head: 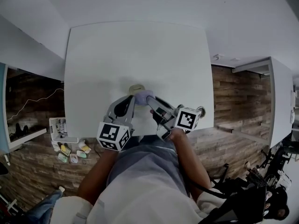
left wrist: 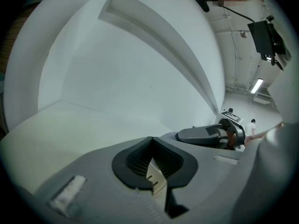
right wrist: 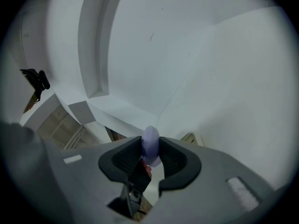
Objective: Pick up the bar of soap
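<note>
The right gripper (right wrist: 150, 157) is clamped on the soap (right wrist: 150, 143), which stands on edge between its pads, thin side across the jaws and long axis poking out past the tips. It looks to be clear of the table (head: 117, 55). The left gripper (left wrist: 152, 158) hangs just to the soap's left, jaws together on nothing, so only 1 hand carries it.

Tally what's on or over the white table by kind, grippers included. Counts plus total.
Grippers: 2, left gripper and right gripper
Soap bars: 1, purple soap
Dishes: 1, cream dish
Total: 4
</note>
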`<state>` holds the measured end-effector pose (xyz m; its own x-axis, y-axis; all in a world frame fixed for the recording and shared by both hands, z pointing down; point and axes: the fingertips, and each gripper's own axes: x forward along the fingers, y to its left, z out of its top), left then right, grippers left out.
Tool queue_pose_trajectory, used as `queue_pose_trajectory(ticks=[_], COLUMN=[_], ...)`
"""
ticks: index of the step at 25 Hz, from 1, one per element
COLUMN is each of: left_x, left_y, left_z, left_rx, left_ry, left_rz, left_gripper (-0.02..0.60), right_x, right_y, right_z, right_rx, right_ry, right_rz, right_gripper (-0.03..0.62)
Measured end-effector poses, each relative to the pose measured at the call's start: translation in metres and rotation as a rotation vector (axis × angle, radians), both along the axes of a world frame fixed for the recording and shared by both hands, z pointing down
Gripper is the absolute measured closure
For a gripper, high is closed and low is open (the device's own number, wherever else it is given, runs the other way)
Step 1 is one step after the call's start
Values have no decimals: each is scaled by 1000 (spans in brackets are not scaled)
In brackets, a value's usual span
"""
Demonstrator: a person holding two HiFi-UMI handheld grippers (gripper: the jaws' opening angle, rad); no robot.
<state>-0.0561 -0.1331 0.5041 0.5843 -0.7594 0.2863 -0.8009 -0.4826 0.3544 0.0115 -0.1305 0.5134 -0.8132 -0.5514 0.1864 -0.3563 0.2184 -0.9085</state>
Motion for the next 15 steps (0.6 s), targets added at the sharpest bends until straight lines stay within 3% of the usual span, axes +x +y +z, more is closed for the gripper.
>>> queue_pose_trajectory(ticks=[15], left_x=[2], left_y=[-2], left_z=[-43], left_rx=[63], left_ry=[23], left_rz=[-7], left_gripper=[578], right_x=[4], right_y=[-2], right_z=[-55], right_rx=[91], right_ry=[-19], right_rz=[18], right_gripper=[471])
